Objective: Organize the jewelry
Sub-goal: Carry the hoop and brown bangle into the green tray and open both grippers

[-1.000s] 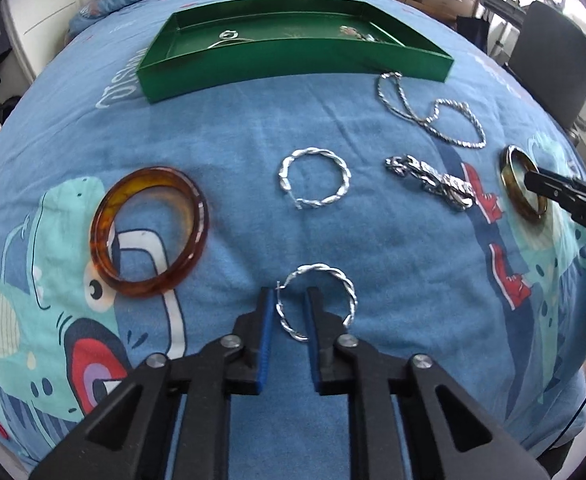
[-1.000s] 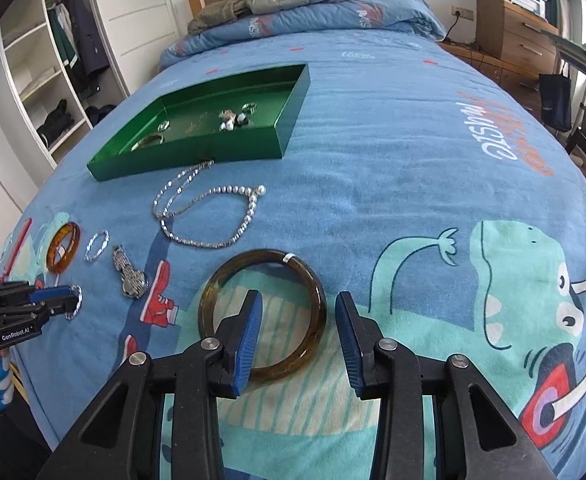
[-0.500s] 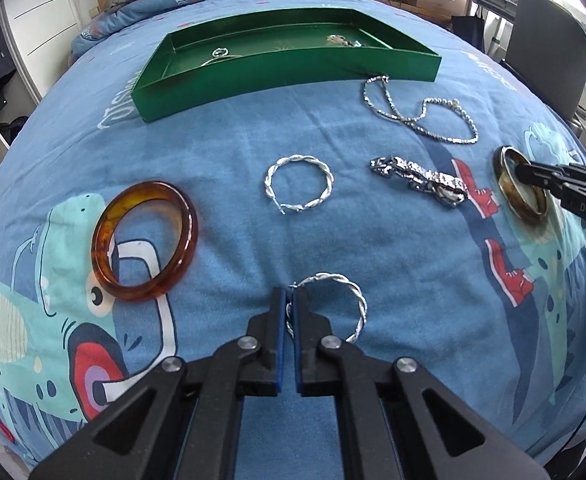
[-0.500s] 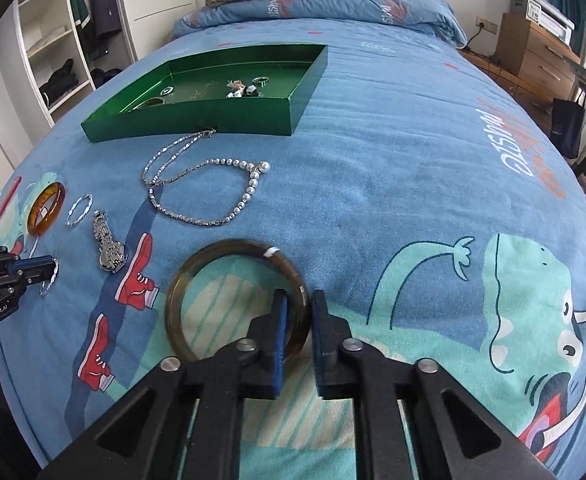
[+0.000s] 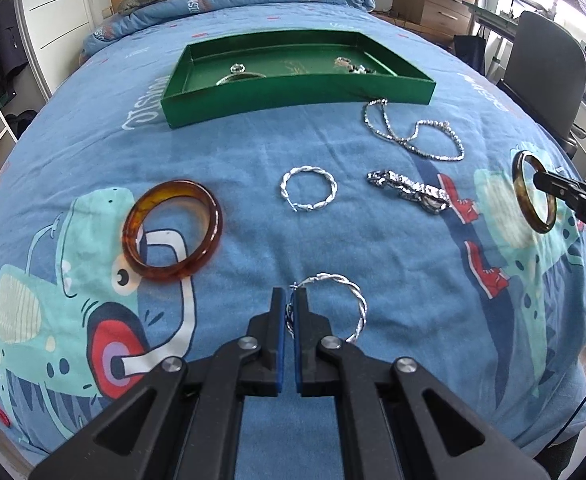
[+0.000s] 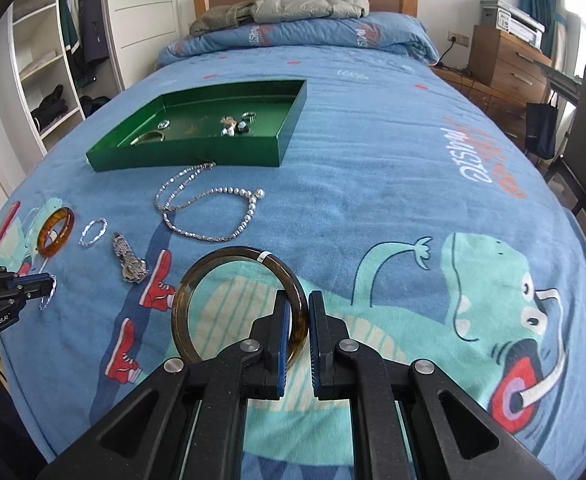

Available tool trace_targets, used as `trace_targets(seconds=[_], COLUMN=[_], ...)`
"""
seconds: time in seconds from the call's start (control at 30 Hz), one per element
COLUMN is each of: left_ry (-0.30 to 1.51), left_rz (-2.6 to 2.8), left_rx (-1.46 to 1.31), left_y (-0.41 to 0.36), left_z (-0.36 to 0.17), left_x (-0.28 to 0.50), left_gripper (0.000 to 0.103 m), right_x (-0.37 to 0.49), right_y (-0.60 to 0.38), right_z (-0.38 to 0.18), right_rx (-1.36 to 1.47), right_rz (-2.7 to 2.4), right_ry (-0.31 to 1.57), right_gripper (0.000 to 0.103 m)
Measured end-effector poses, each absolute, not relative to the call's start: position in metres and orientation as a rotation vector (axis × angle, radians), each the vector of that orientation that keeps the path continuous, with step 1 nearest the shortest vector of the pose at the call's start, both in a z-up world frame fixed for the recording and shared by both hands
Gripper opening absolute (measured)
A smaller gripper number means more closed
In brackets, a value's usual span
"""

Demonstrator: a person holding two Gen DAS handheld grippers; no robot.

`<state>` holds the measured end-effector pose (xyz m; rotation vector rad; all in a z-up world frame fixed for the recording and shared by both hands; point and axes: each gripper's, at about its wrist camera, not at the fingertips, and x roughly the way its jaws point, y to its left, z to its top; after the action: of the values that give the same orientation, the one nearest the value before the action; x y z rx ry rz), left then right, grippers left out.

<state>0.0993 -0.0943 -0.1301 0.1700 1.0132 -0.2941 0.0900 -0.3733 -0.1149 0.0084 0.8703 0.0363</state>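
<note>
Left tool (image 5: 289,312) pinches hoop earring (image 5: 347,304); right tool (image 6: 296,320) clamps dark bangle (image 6: 221,280). Tray (image 5: 293,96) holds perhaps five pieces; four lie loose on bed.

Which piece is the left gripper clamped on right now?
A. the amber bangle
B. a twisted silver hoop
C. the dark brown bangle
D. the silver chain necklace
B. The left gripper has its blue pads closed on the rim of a twisted silver hoop; the amber bangle and silver chain necklace lie free on the blanket, and the dark brown bangle is in the right gripper.
</note>
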Motion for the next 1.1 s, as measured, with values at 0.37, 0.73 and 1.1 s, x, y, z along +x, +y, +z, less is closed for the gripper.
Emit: trace_targets(seconds=[0.37,0.73,1.1], left_ry=[0.923,0.848,0.794], left_rz=[-0.306,-0.294,-0.28], left_rx=[0.149,0.111,0.086], left_y=[-0.083,-0.064,-0.045], left_z=[-0.086,-0.046,-0.015], left_x=[0.071,0.073,0.129], left_gripper=[0.003,0.003,0.003], right_x=[0.045,0.029,0.079], right_y=[-0.363,-0.353,-0.327], right_z=[-0.078,-0.042,-0.006], right_rx=[0.02,0.027,-0.008], right_rz=[0.02,0.004,0.022], right_ry=[0.795,0.715,0.652], right_gripper=[0.009,0.009,0.009])
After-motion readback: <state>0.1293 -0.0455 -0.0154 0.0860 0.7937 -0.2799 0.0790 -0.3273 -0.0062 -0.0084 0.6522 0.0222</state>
